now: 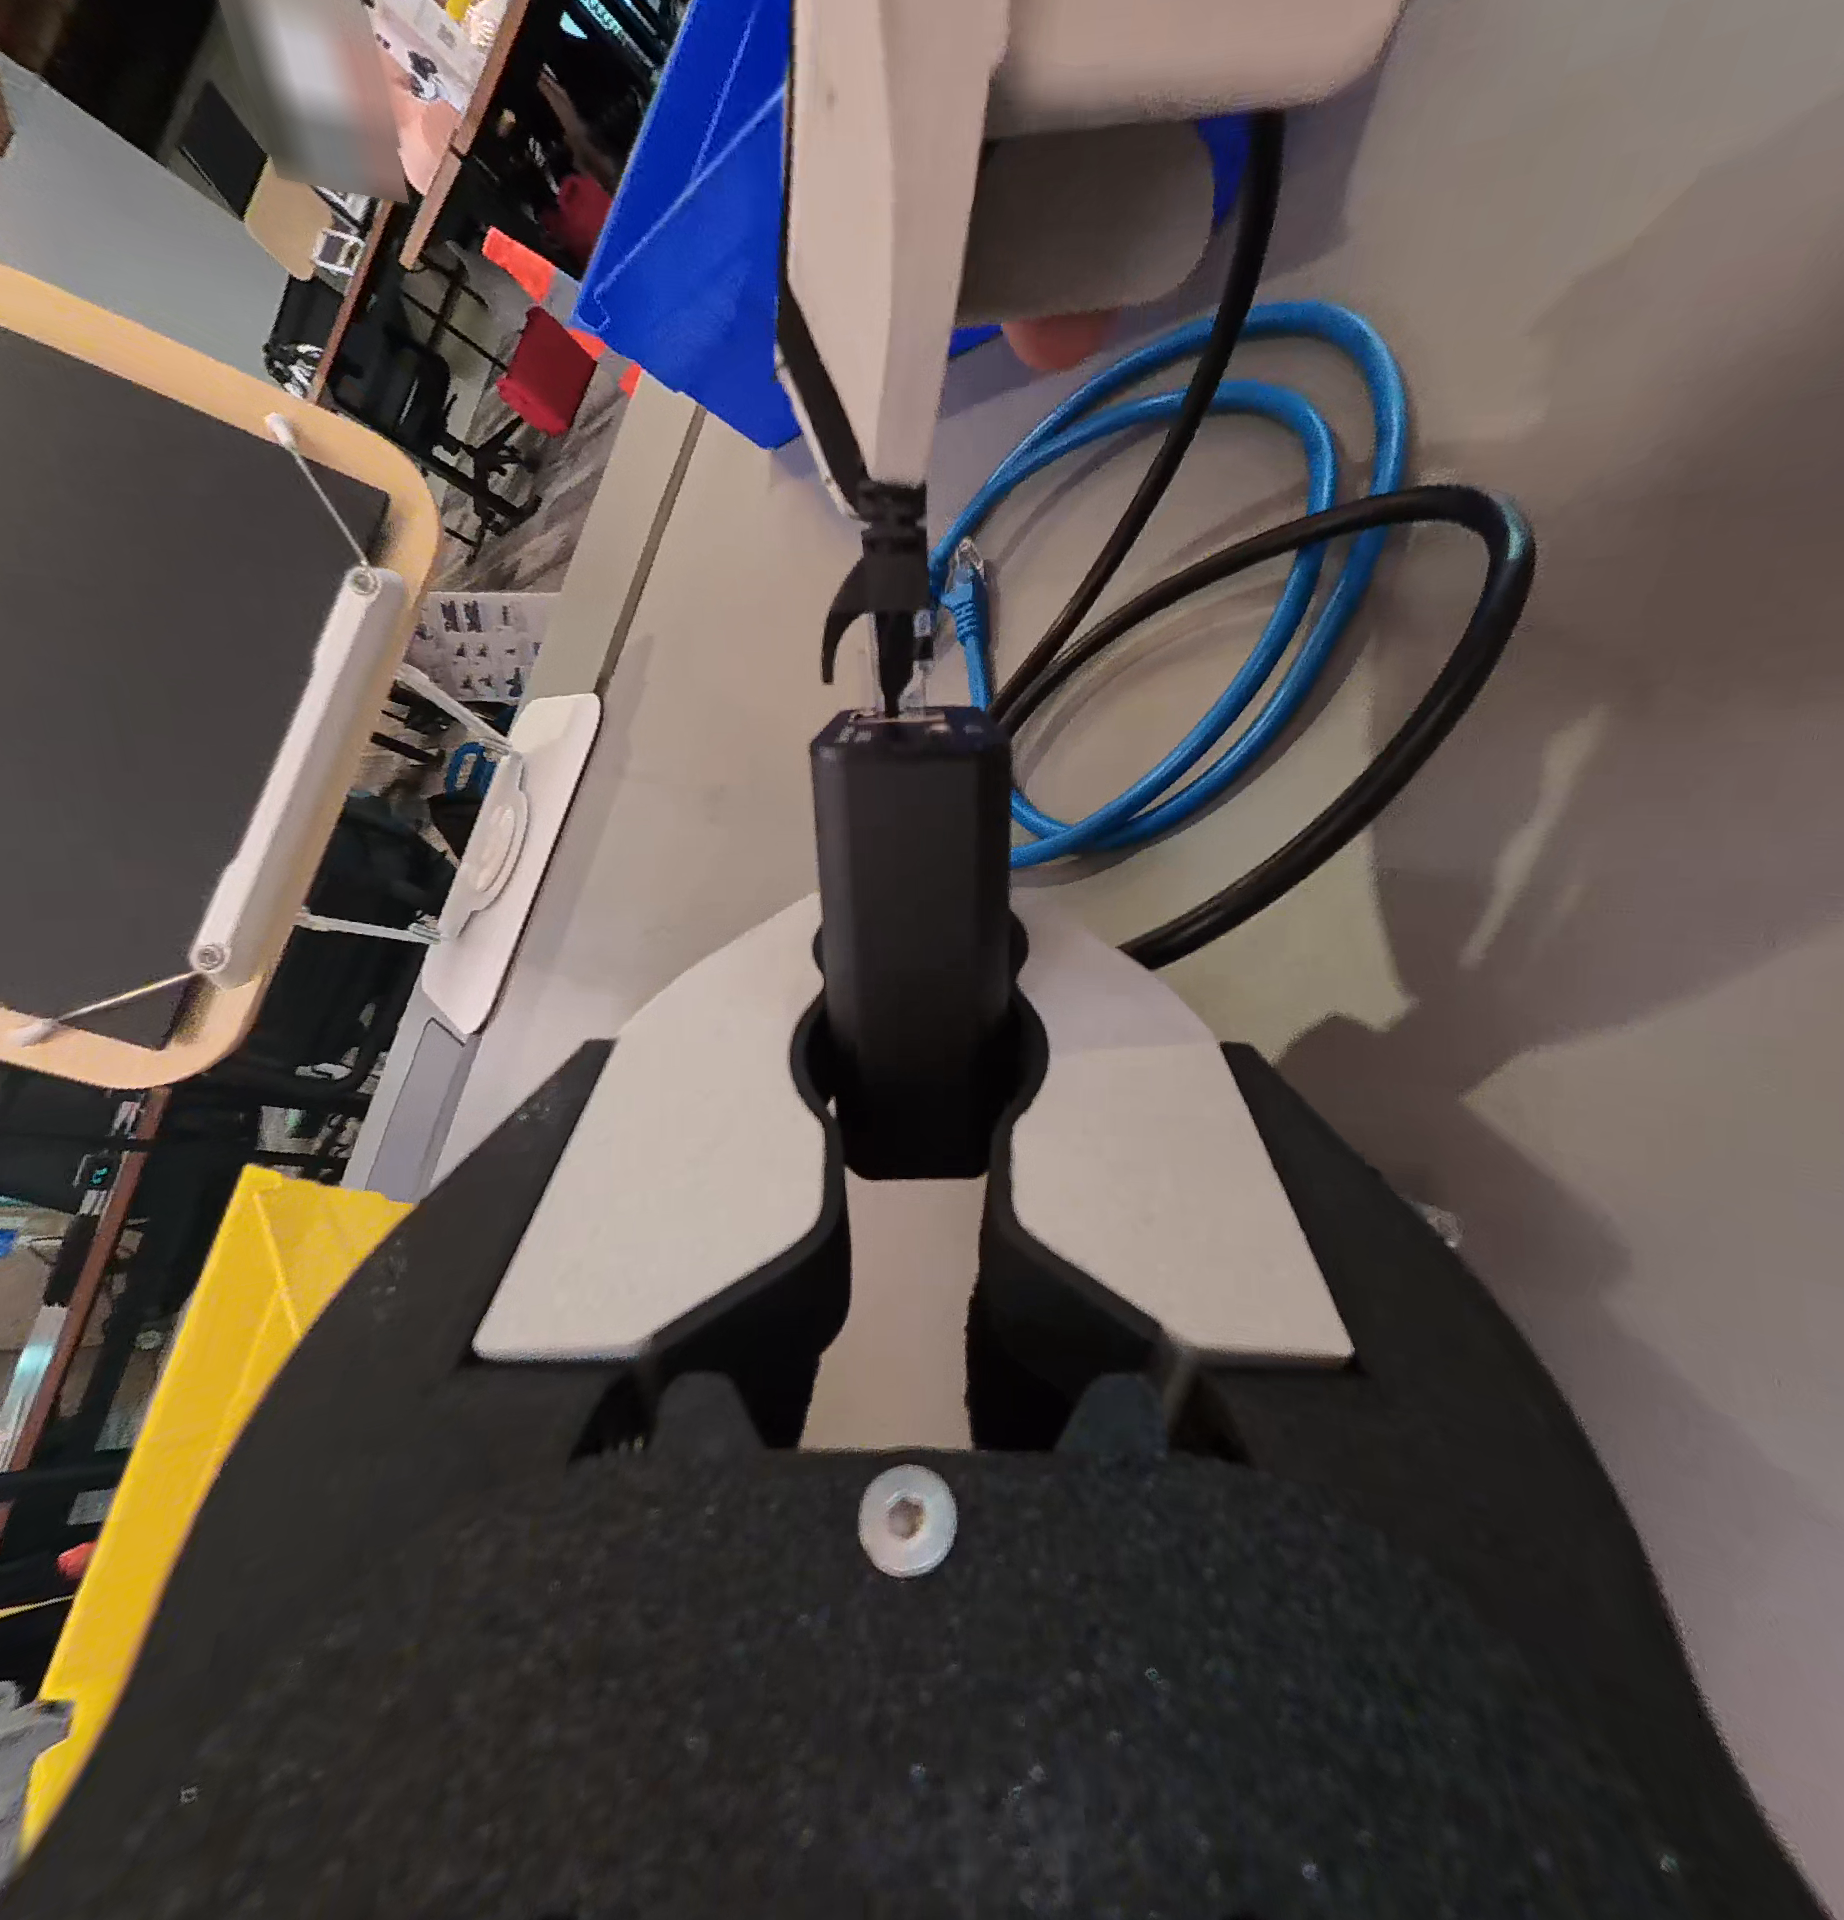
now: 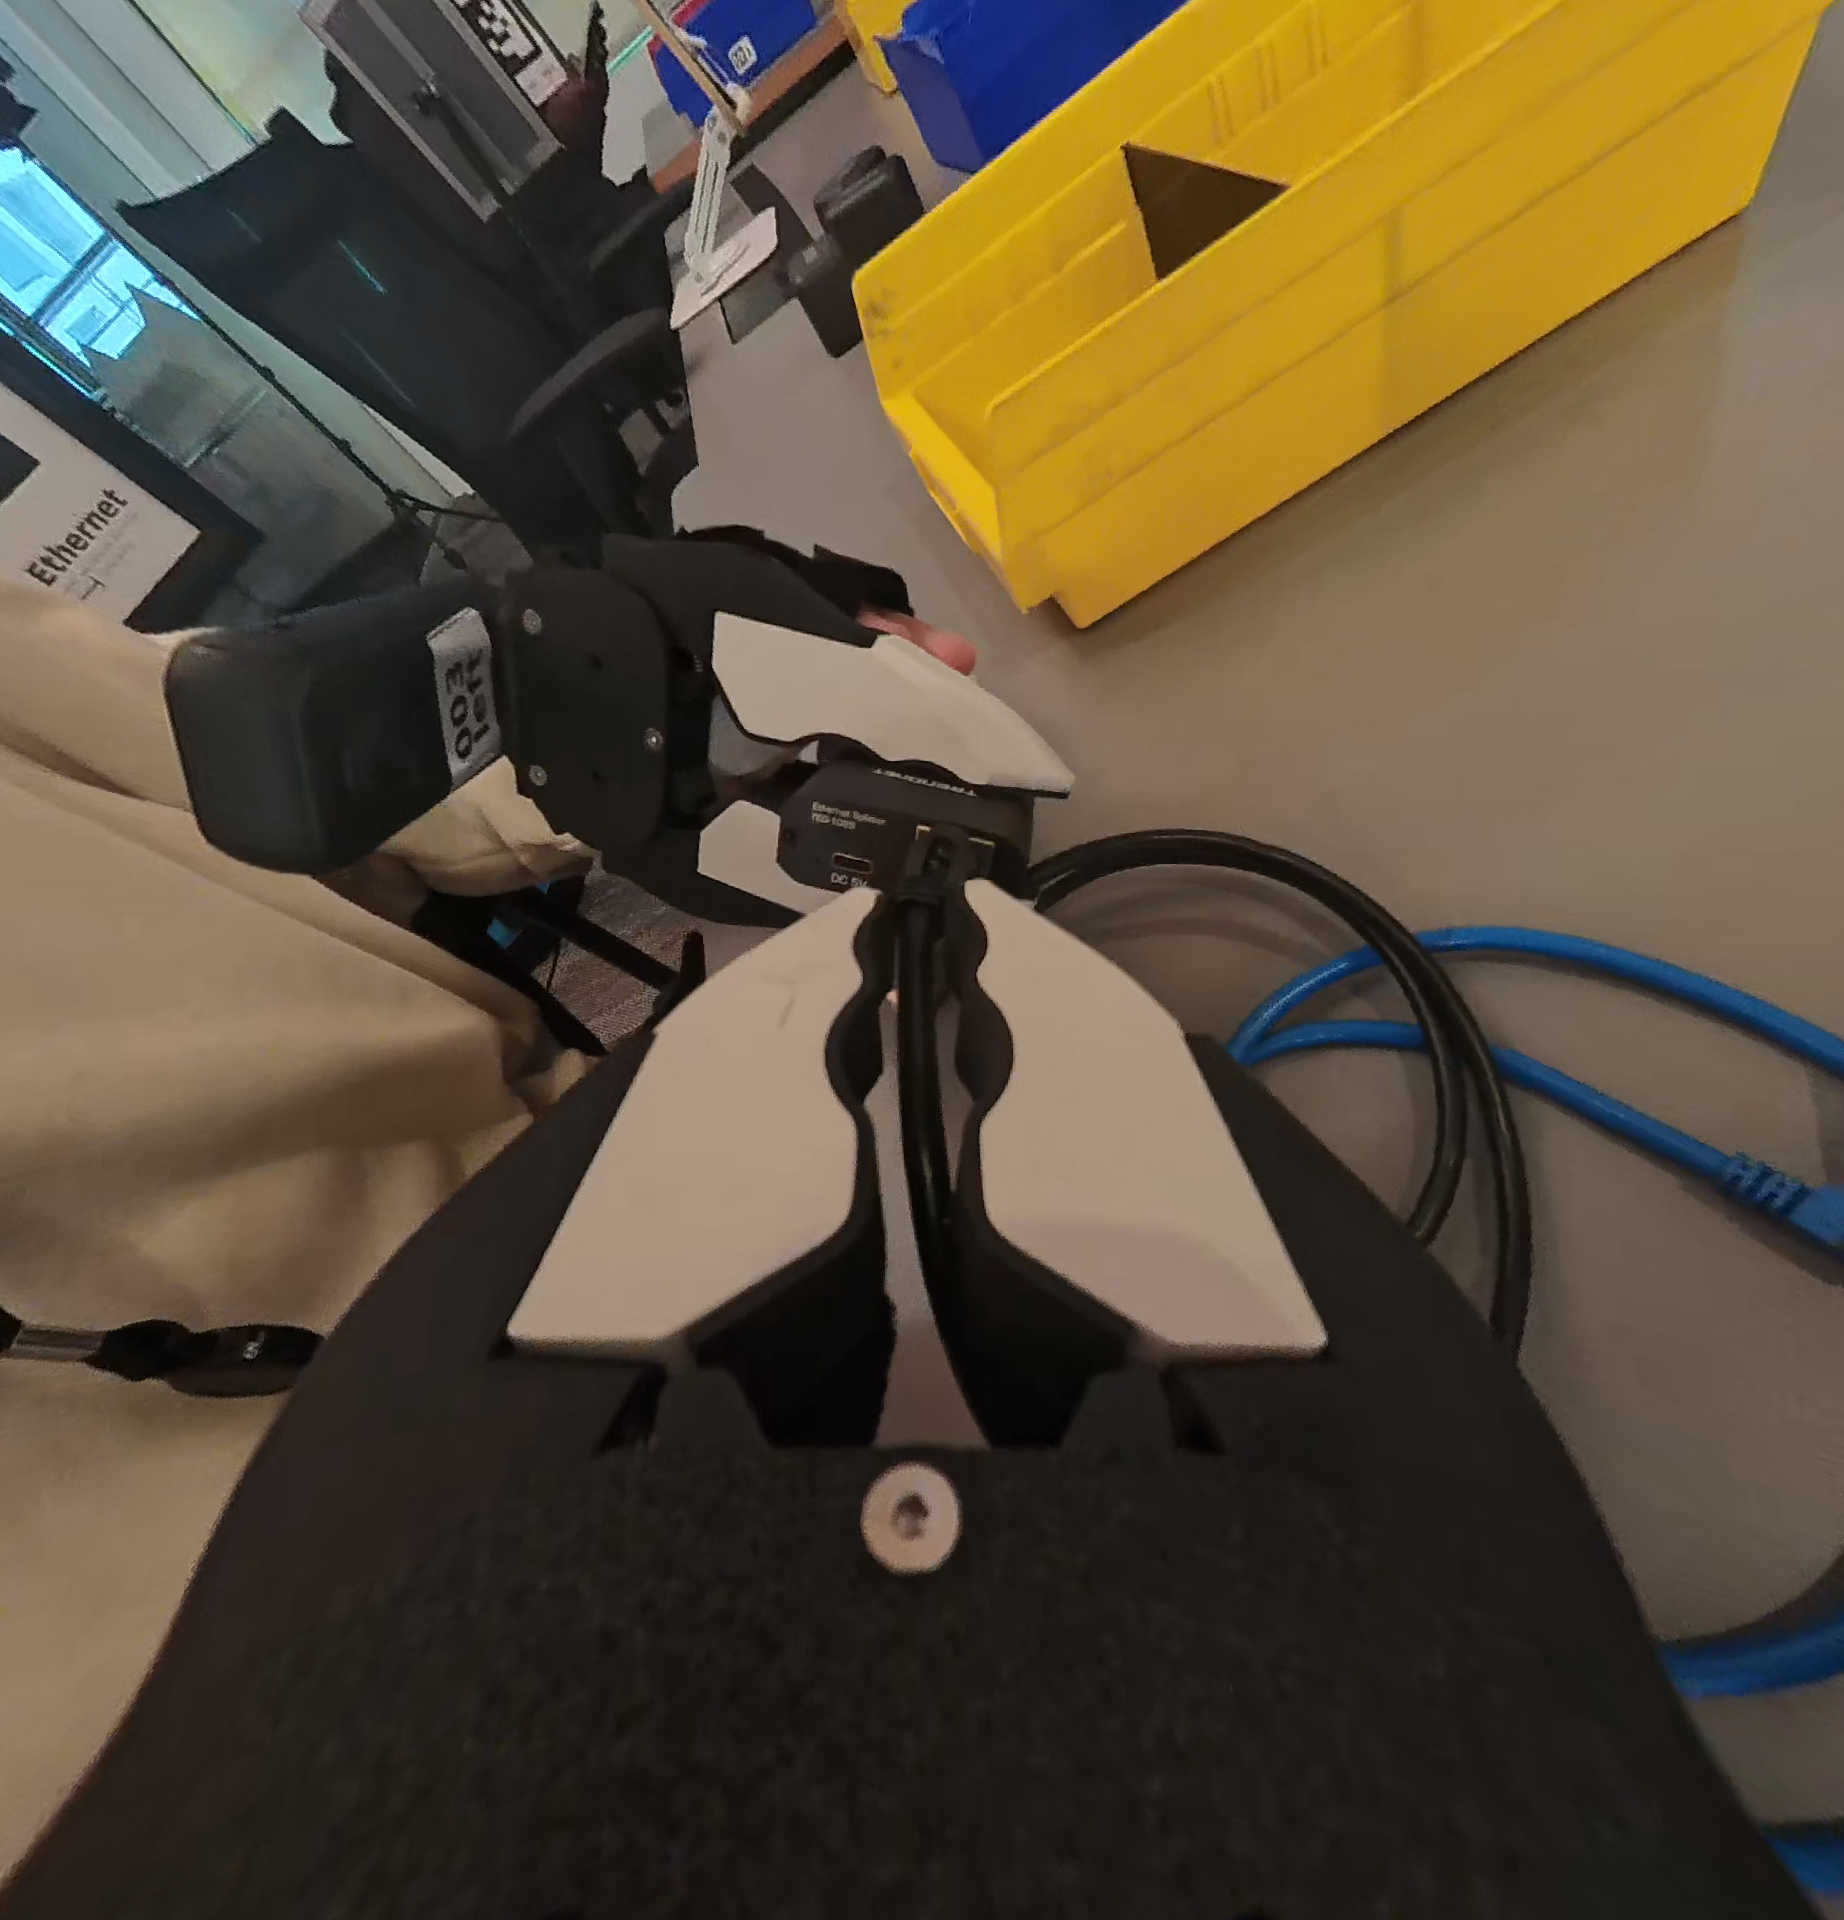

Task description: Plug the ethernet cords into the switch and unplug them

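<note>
Left tool (image 1: 913,997) is clamped on the black switch (image 1: 910,883), held clear of the grey surface (image 1: 1624,727). Right tool (image 2: 923,909) pinches the black ethernet cord (image 2: 923,1091) just behind its plug (image 2: 939,857), which sits at a port on the switch face; full seating cannot be confirmed. Blue ethernet cord (image 1: 1302,582) lies coiled on the surface beside the black one, its connector free. Yellow bin (image 2: 1365,312) stands beyond
</note>
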The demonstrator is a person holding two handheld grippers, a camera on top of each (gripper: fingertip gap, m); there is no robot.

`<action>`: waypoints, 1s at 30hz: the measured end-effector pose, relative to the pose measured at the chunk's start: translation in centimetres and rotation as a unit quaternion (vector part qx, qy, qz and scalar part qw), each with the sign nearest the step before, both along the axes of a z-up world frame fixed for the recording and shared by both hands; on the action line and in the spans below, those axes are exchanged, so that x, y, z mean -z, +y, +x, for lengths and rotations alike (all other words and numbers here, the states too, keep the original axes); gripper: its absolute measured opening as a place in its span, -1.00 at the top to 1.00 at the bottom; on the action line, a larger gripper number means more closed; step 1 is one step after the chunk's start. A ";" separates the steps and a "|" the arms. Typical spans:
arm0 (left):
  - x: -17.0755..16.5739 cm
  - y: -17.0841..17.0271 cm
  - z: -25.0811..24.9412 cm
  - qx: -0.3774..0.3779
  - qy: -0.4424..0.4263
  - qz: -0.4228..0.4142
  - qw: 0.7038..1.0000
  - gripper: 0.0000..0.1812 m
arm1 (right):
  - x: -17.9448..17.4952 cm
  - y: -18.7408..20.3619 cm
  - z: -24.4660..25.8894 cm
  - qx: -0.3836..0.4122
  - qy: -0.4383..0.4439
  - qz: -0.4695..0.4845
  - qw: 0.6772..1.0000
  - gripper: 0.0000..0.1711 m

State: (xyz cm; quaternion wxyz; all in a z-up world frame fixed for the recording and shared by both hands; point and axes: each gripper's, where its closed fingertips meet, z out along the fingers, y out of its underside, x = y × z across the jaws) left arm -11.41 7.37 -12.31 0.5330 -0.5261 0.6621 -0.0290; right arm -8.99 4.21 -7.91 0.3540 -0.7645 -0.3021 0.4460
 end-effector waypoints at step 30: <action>-1.5 -2.3 1.3 0.055 -0.023 0.022 0.998 0.73 | 1.6 -0.5 0.2 -0.042 0.023 -0.094 0.994 0.86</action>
